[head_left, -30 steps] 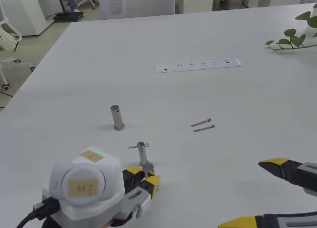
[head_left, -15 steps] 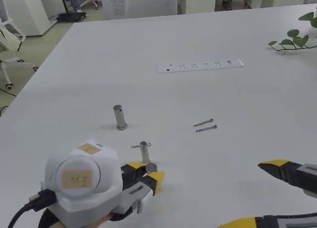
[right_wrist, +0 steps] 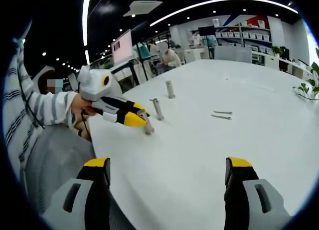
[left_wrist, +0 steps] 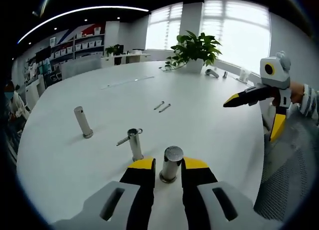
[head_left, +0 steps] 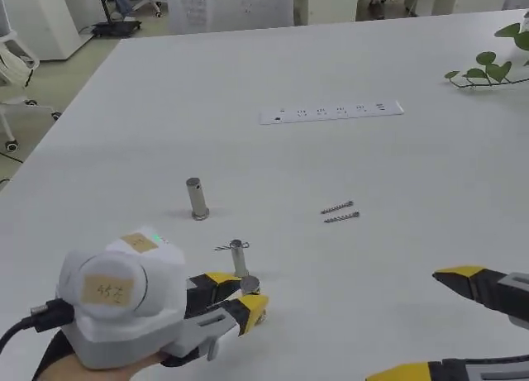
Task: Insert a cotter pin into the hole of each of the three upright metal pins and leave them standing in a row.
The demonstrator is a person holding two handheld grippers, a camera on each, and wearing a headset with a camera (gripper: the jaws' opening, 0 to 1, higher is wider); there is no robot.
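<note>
Three upright metal pins stand on the white table (head_left: 347, 34). The far pin (head_left: 196, 198) (left_wrist: 82, 121) (right_wrist: 170, 89) is bare. The middle pin (head_left: 239, 259) (left_wrist: 133, 144) (right_wrist: 158, 109) has a cotter pin through its top. The near pin (head_left: 250, 283) (left_wrist: 171, 163) (right_wrist: 148, 125) stands between the yellow jaws of my left gripper (head_left: 234, 291) (left_wrist: 169, 166), which looks shut on it. Two loose cotter pins (head_left: 339, 212) (left_wrist: 162, 107) (right_wrist: 220, 115) lie to the right. My right gripper (head_left: 405, 323) (right_wrist: 168, 164) (left_wrist: 251, 120) hovers wide open at the near right, holding nothing.
A white power strip (head_left: 331, 111) lies across the far middle of the table. A green plant (head_left: 492, 63) (left_wrist: 194, 48) sits at the far right edge. The near table edge runs just under both grippers. Chairs and shelves stand beyond the table.
My left gripper's body has swung left while its jaws stay around the near pin. The pins, the loose cotter pins and my right gripper have kept their places.
</note>
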